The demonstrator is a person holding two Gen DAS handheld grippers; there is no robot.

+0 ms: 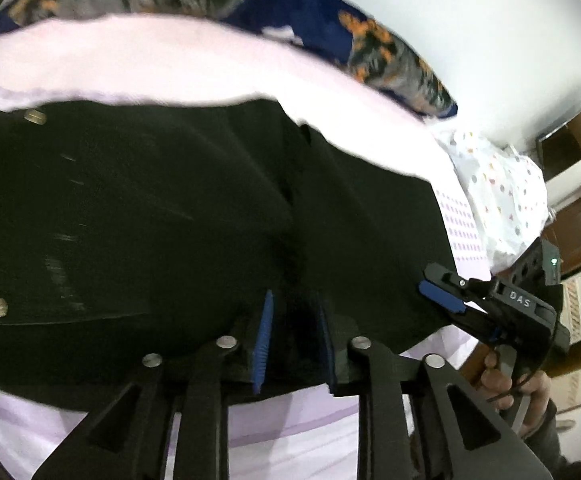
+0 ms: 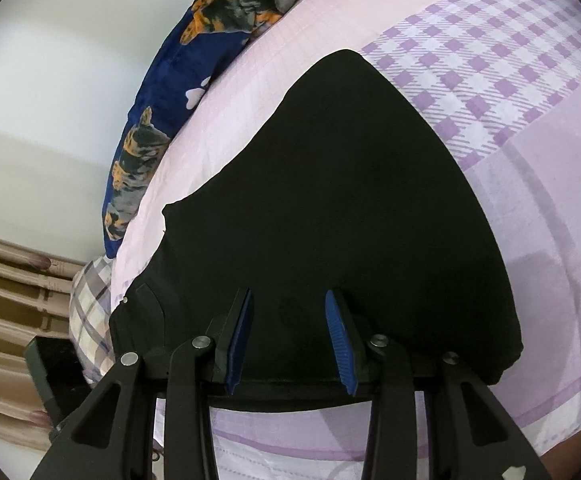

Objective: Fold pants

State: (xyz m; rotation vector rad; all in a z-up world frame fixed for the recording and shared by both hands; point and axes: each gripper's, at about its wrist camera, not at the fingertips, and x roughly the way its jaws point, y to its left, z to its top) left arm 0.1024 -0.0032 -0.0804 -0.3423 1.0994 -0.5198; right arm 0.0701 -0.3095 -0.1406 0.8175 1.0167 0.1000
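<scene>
Two tongs spread over black pants [image 2: 330, 220] on bed [image 2: 530, 200], left wrist view alone shows right tongs [image 1: 442, 296], left tongs [image 1: 292, 340].

Black pants [image 1: 194, 216] are spread flat across the middle of the frame. Two metal buttons [image 1: 34, 116] are seen at far left.

Black pants [image 1: 178, 216] lie on the pink bedsheet [image 1: 170, 64], left gripper [image 1: 294, 340] jaws parted over their edge.
</scene>
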